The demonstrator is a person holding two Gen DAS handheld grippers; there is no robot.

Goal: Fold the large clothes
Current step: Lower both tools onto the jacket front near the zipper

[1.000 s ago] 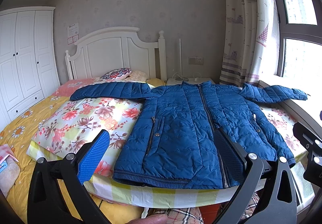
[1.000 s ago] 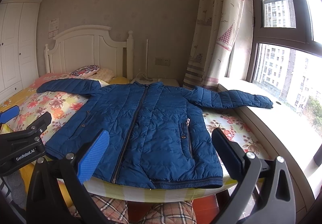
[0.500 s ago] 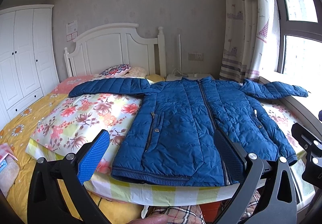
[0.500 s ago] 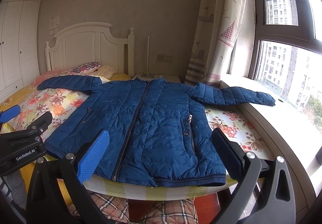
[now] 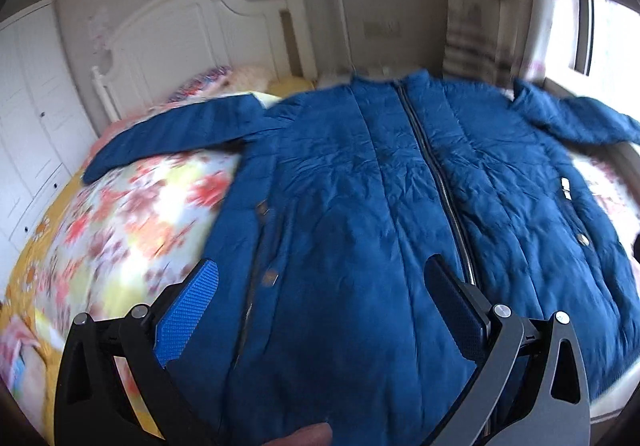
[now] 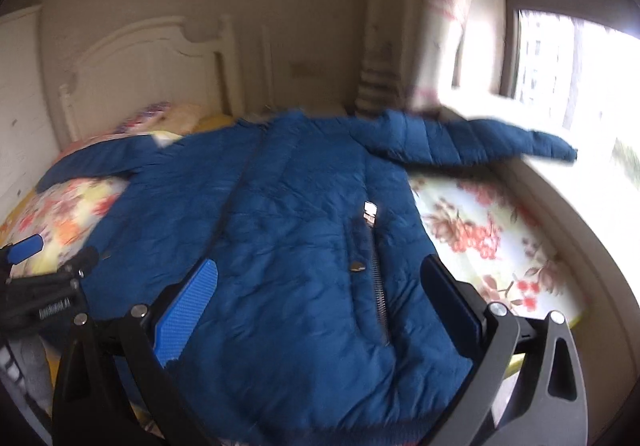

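A blue quilted jacket lies flat on the bed, front up, zipped, both sleeves spread out sideways; it also shows in the right wrist view. My left gripper is open and empty, hovering over the jacket's lower left half. My right gripper is open and empty over the lower right half, near the pocket zip. The left gripper shows at the left edge of the right wrist view. Both views are motion-blurred.
A floral quilt covers the bed under the jacket. A white headboard and pillows stand at the far end. A white wardrobe is on the left; curtain and window sill are on the right.
Both grippers have moved forward and tilted down over the jacket's lower part. The jacket now fills the views. Both stay open; the jacket has not moved.
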